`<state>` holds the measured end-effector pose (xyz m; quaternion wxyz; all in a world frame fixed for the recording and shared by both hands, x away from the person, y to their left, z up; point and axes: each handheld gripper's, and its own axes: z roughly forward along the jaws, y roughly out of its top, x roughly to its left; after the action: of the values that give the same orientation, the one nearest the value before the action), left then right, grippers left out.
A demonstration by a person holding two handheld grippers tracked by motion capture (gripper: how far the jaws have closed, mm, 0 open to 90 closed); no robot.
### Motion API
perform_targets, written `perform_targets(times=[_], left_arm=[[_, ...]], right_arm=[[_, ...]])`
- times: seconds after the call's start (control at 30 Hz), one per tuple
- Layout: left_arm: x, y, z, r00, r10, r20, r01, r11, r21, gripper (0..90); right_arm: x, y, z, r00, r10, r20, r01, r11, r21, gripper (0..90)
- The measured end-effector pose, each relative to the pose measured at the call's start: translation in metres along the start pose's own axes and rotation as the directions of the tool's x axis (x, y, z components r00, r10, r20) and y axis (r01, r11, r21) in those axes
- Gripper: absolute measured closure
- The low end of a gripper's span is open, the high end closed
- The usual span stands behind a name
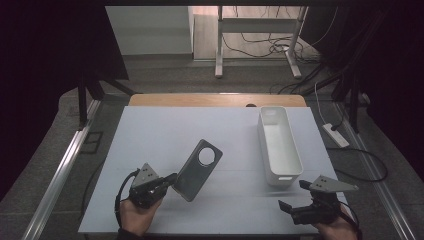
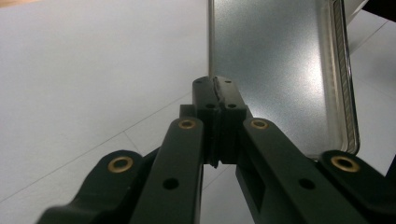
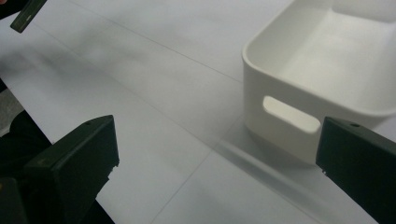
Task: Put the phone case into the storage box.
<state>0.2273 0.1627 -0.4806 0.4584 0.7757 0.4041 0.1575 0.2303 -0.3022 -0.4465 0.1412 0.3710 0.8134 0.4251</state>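
The left gripper (image 1: 167, 181) is sitting near the left side of the table (image 1: 165, 125), its jaws squeezed tight on the near edge of the grey phone case (image 1: 199, 170). The case is tilting up, off the table. The right gripper (image 1: 292, 196) is waiting at the near right, jaws wide apart, just beside the white bin (image 1: 279, 142).

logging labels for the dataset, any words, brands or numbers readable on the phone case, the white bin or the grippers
None can be read.
Phone case: plain grey, no print.
White bin: blank walls and handle slot.
Left gripper, shut on the phone case, and right gripper, open: bare black jaws, no marks.
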Motion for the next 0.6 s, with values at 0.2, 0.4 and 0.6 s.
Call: perform_targets(times=[0.2, 0.4, 0.6], left_arm=[[-0.002, 0.002, 0.004, 1.0, 0.007, 0.006, -0.007, 1.0, -0.003, 88.8], [-0.005, 0.004, 0.007, 0.9998, 0.016, 0.01, -0.016, 0.9998, -0.011, 88.8], [-0.007, 0.005, 0.01, 0.9997, 0.021, 0.013, -0.021, 0.9996, -0.019, 88.9]], right_arm=[[0.0, 0.011, 0.007, 0.9992, -0.022, -0.035, 0.022, 1.0, -0.001, 0.0], [0.001, 0.022, 0.012, 0.9978, -0.014, -0.065, 0.015, 1.0, 0.015, 0.0], [0.001, 0.031, 0.021, 0.9947, -0.013, -0.102, 0.015, 1.0, 0.02, 0.0]])
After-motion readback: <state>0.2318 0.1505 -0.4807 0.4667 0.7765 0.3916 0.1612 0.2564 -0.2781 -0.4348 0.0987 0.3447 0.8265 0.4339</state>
